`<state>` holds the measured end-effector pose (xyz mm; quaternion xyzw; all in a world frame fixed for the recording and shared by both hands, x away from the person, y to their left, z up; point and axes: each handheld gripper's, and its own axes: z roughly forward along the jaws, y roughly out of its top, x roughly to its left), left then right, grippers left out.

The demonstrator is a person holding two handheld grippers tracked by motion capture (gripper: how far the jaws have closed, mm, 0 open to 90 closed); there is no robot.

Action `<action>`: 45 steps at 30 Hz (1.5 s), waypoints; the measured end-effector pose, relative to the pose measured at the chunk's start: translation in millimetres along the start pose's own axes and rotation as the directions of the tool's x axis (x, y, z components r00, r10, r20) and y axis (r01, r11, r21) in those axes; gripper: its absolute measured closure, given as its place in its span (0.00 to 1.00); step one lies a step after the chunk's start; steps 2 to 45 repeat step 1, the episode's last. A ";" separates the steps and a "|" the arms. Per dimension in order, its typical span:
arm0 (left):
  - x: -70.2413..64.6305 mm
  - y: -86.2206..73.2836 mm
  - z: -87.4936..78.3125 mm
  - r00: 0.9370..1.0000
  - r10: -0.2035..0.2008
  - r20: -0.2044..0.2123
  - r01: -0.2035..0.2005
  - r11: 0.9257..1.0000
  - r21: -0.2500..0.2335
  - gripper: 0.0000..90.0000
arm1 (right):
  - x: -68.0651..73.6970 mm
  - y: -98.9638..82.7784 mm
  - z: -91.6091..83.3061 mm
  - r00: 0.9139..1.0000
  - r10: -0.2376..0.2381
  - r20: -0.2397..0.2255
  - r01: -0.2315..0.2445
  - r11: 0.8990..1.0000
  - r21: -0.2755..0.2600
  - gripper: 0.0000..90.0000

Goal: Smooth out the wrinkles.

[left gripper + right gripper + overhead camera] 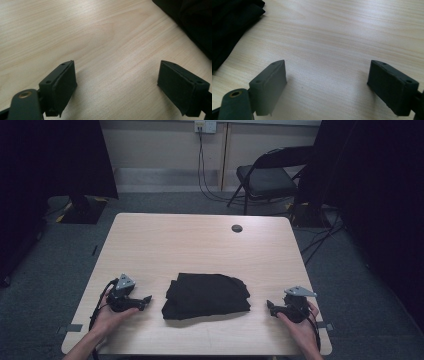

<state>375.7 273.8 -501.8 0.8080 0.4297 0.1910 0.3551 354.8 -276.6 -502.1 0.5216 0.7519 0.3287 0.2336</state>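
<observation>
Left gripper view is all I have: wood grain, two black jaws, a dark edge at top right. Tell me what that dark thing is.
Observer: It is a folded black cloth, lying in the middle of the table's near half.
Operator: Report the other gripper.
Observer: The right gripper sits on the cloth's far side from yours, jaws apart, nothing between them, pointing toward the cloth.
Operator: Confirm how mine stands from above.
Observer: The left gripper is held low beside the cloth's left edge, with bare wood between them; its tips point at the cloth.
Operator: Say what else is on the table.
Observer: A round cable hole near the far edge.
</observation>
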 end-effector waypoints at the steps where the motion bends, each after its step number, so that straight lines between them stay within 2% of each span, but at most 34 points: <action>1: 0.0 0.0 0.0 1.000 0.000 0.000 0.000 1.000 0.000 0.16 | 0.0 0.0 0.0 1.000 -0.001 0.000 0.001 1.000 0.000 0.16; 45: 0.0 0.0 0.0 1.000 0.000 0.000 0.000 1.000 0.000 0.16 | 0.0 0.0 0.0 1.000 -0.001 0.000 0.001 1.000 0.000 0.16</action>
